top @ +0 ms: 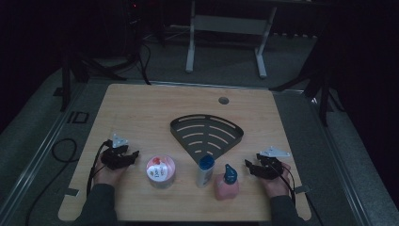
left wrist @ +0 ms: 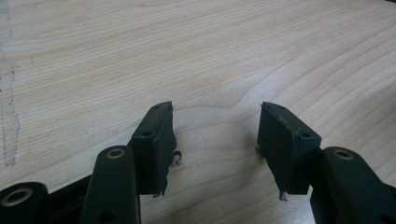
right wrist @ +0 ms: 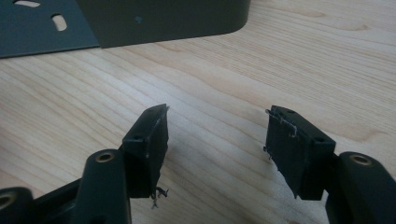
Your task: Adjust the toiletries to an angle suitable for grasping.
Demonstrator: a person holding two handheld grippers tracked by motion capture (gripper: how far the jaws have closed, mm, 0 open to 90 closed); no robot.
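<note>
Basically, both grippers are idling with jaws apart, the right gripper (top: pixel 251 165) sitting nearer, just beside the upright pink pump bottle (top: pixel 227 185) to its left.

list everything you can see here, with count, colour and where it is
corner rack: 1, dark grey, slotted, fan-shaped, table centre
round tub: 1, pink with white lid, front left of centre
bottle: 1, white with blue cap, at rack's front tip
pump bottle: 1, pink with blue pump, front right of centre
table: 1, light wood
left gripper: 1, black, front left, jaws open, empty
right gripper: 1, black, front right, jaws open, empty
</note>
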